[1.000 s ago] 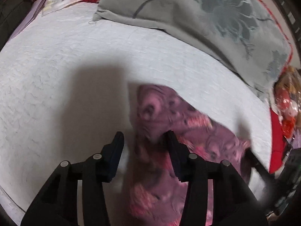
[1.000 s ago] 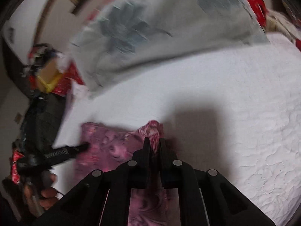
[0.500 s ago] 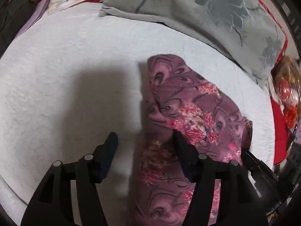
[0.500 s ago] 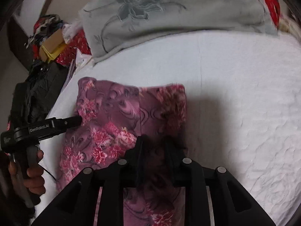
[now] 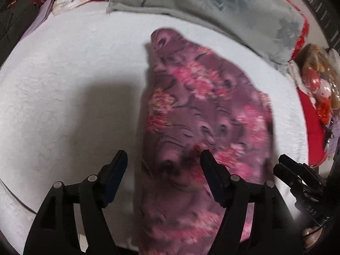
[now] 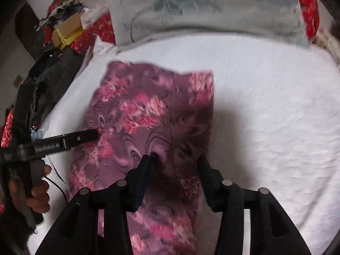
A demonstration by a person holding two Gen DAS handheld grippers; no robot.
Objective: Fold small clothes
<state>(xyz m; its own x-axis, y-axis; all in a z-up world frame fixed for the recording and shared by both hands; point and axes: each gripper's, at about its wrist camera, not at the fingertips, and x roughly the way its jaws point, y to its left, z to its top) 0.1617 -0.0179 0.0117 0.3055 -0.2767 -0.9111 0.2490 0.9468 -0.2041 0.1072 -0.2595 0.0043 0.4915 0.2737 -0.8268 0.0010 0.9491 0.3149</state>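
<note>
Between the two grippers, on the white bedspread [image 5: 63, 89], the purple floral garment [image 5: 204, 114] is laid flat as a long strip. Its long axis is seen to run from the near edge of the bed toward the grey flowered pillow [image 5: 223, 2] at the far side.

In the left wrist view, the left gripper [image 5: 163, 159] is held over the garment's near-left part with its fingers spread wide. One finger is placed over bare bedspread left of the cloth and the other over the print, so the garment's left edge is straddled; nothing is pinched. In the right wrist view, the right gripper [image 6: 172, 161] is likewise spread, and both of its fingers are set over the cloth near the right edge. No cloth is gripped, though whether the tips touch the fabric cannot be told.

From either gripper, most of the garment is found ahead, on the far side, with a shorter part reaching back beneath the fingers. The far corners lie well apart from both grippers. The left edge is nearer the left gripper and the right edge nearer the right. A fold across the long axis is judged the likely next step.
</note>
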